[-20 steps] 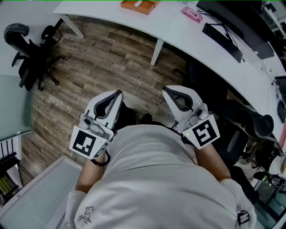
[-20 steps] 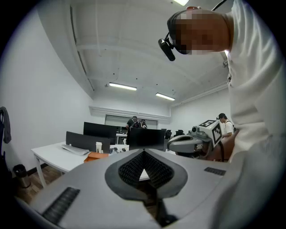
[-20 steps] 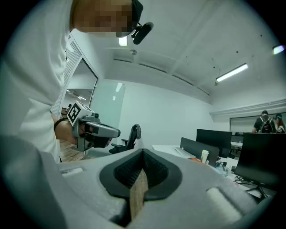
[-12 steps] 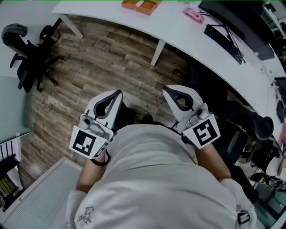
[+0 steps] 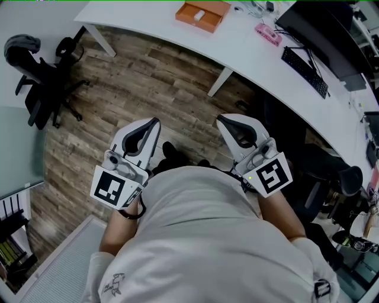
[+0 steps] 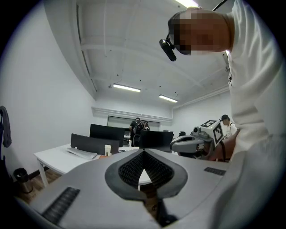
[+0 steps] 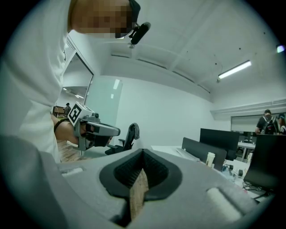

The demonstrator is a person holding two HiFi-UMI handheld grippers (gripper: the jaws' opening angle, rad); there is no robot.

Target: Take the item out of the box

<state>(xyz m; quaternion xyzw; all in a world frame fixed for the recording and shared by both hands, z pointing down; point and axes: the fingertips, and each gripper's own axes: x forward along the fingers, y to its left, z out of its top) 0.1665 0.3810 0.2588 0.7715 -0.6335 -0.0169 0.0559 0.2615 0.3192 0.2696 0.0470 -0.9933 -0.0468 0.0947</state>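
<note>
Head view: the person stands over the wood floor [image 5: 136,77] in a pale shirt [image 5: 207,237], with both tools held level out front. The left claw [image 5: 156,122] and right claw [image 5: 220,119] sit side by side, apart from each other, and neither touches anything. The orange box [image 5: 203,14] lies on the white table [image 5: 148,23] at the far edge, well away from both claws, with a small white item [image 5: 199,14] inside it (too small to identify). Further along the table are a pink object [image 5: 268,34] and a keyboard [image 5: 305,71]; a black office chair [image 5: 41,77] stands off to the left. Left gripper view: the claw [image 6: 143,152] has its tips pressed together and holds nothing; only the room shows through the gap behind them. Right gripper view: the claw [image 7: 142,151] is likewise closed tip to tip and empty, with floor showing through the slot.
</note>
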